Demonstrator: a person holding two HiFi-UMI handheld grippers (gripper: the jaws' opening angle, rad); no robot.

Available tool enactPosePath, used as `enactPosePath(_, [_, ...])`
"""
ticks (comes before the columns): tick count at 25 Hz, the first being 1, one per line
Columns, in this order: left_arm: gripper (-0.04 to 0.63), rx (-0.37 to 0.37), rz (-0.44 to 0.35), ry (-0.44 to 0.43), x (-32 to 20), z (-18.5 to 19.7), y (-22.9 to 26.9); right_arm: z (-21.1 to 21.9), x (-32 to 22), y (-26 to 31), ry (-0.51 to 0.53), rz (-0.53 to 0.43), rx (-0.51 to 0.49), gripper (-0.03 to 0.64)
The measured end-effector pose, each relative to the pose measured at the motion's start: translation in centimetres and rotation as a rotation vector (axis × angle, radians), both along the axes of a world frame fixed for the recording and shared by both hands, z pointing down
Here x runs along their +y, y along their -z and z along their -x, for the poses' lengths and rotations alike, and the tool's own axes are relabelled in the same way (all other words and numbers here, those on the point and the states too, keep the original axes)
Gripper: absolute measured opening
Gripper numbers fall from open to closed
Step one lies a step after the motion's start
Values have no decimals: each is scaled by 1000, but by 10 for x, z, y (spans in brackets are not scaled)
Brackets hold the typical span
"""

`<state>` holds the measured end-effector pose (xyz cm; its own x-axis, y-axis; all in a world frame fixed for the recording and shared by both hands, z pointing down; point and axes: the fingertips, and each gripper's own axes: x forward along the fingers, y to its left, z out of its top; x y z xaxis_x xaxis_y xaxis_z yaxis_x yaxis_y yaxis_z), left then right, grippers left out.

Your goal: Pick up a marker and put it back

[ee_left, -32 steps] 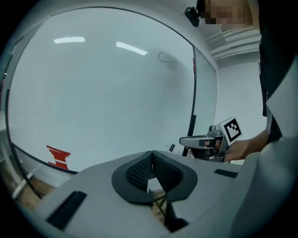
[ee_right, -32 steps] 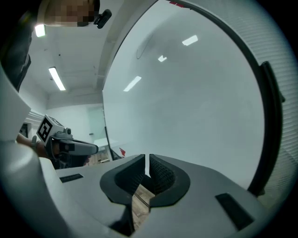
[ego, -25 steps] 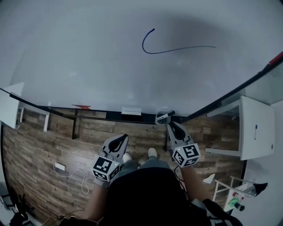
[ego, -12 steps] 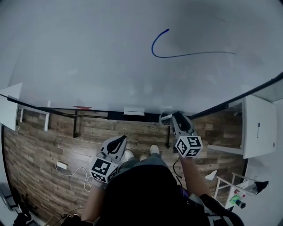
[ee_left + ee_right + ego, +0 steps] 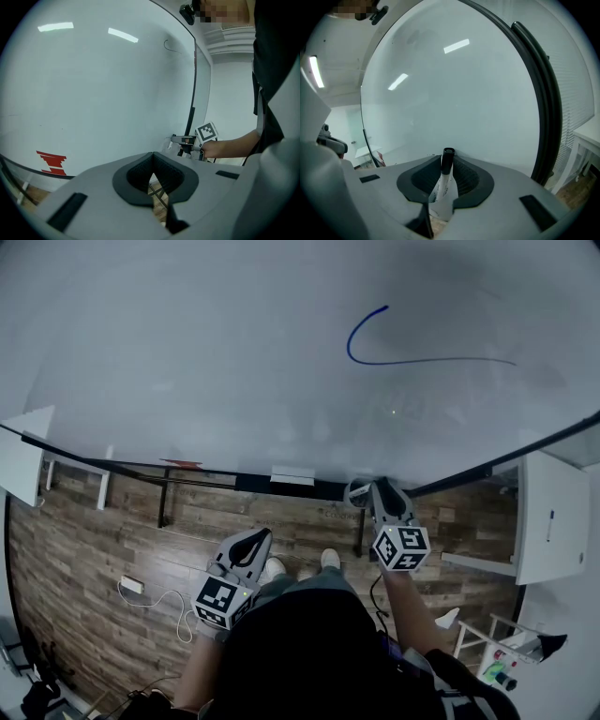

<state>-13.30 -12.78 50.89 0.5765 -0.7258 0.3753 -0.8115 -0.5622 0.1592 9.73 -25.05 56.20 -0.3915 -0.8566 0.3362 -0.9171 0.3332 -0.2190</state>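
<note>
Across the upper half of the head view, from 9 o'clock through 3 o'clock, a whiteboard (image 5: 187, 352) fills the frame. Its dark lower ledge (image 5: 216, 480) runs through the centre of the view. Below the ledge, a wooden floor (image 5: 84, 549) extends from 8 o'clock to 4 o'clock. A white table (image 5: 548, 521) stands at 3 o'clock, at the frame edge.

The left gripper (image 5: 255, 536) is positioned at 7 o'clock, well apart from the ledge and above the floor. In the left gripper view its jaws are together at the tips, and nothing sits between the pads.

The right gripper (image 5: 373, 495) is positioned at 4 o'clock, close to the centre, with its tips at the ledge. In the right gripper view its jaws are apart and closing. The marker (image 5: 446, 180) stands between them, in line with the jaws. The white barrel occupies the gap between the pads, and a dark slit shows beside the barrel on its left. The black cap (image 5: 448, 158) points away from the camera toward the whiteboard.

A white cable (image 5: 164, 601) lies on the floor at 8 o'clock. A blue line (image 5: 422, 360) is drawn on the whiteboard at 1 o'clock, hooked at its left end and running out to the right. A white block (image 5: 292, 476) rests on the ledge at the centre, left of the right gripper. A red print (image 5: 183, 464) marks the whiteboard's lower edge at 9 o'clock, near the ledge.
</note>
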Motion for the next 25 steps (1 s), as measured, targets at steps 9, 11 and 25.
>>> enactPosePath(9, [18,15,-13,-27,-2,-8,7,7,10,32,14,-63,4,89])
enactPosePath(11, [18,23,-30,-52,-2,-13,9,5,14,44,12,-83,2,89])
enactPosePath(25, [18,84,-96,-188,-22,-49,21,-27,72,132,-61,-225,-5,89])
